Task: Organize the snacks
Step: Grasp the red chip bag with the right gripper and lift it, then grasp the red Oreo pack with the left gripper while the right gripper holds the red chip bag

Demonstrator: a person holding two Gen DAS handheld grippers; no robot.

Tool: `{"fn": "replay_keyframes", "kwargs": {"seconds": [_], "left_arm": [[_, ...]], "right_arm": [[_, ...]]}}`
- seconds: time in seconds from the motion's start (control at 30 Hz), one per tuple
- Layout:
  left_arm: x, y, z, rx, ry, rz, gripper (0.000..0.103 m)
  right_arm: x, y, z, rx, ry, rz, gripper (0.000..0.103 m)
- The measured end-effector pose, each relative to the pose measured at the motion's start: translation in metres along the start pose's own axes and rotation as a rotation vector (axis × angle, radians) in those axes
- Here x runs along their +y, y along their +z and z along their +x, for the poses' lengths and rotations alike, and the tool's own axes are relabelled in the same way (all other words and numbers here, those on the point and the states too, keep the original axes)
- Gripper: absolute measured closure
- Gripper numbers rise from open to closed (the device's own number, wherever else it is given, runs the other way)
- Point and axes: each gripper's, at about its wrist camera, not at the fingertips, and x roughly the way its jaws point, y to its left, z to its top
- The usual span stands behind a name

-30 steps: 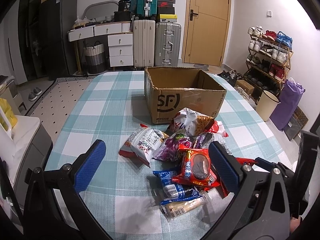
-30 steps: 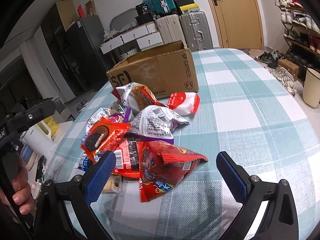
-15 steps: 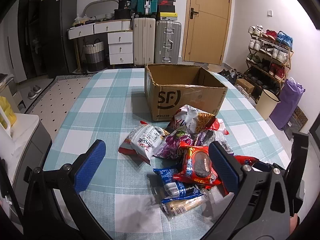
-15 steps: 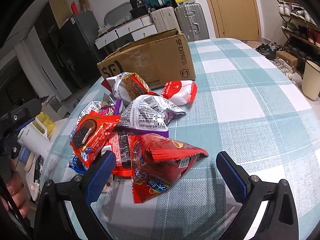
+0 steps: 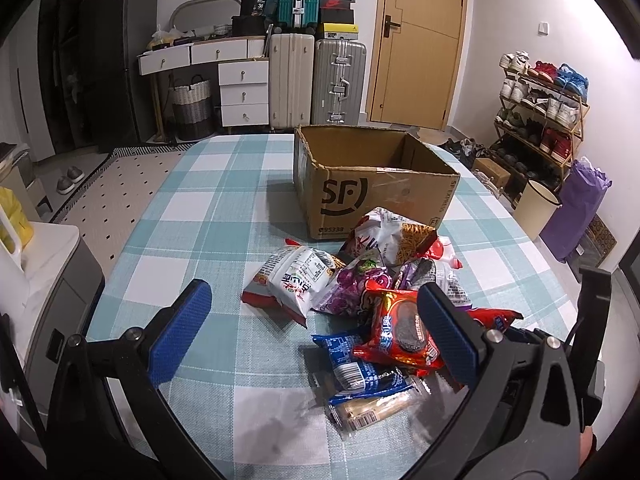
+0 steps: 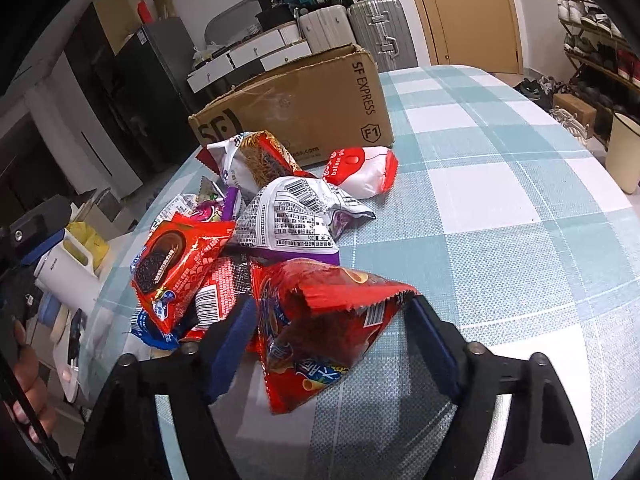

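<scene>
The right gripper (image 6: pixel 332 344), jaws just closing, pinches the crinkled red foil snack bag (image 6: pixel 320 332) crosswise at the pile's near edge; the left gripper (image 5: pixel 312 320) stands spread, the brown cardboard box (image 6: pixel 304 108) beyond.

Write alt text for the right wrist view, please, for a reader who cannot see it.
The right gripper has just been closing, and its blue fingers now squeeze a red snack bag at the near edge of a snack pile on a checked tablecloth. Behind the pile stands an open cardboard box.

Teal-white checked tablecloth (image 5: pixel 224 216); brown box (image 5: pixel 376 196).
</scene>
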Motion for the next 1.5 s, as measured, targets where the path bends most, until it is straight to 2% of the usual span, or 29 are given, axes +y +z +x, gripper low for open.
{"fn": "replay_keyframes", "kwargs": {"seconds": [0.1, 0.3, 0.63, 1.0, 1.5], "left_arm": [[0.002, 0.0, 0.001, 0.002, 0.003, -0.003, 0.001], [0.008, 0.002, 0.002, 0.004, 0.01, -0.012, 0.001], [0.01, 0.002, 0.002, 0.005, 0.009, -0.016, 0.001], [0.013, -0.001, 0.009, 0.034, -0.031, -0.009, 0.001], [-0.029, -0.01, 0.037, 0.113, -0.066, 0.095, 0.001]], "right_arm": [[-0.002, -0.001, -0.001, -0.004, 0.018, 0.0, 0.042], [-0.002, -0.003, -0.003, -0.022, 0.042, -0.011, 0.052], [-0.007, -0.004, -0.01, -0.037, 0.057, 0.011, 0.053], [-0.011, -0.002, -0.023, -0.067, 0.069, 0.02, 0.053], [-0.014, -0.005, -0.033, -0.09, 0.078, 0.019, 0.053]]}}
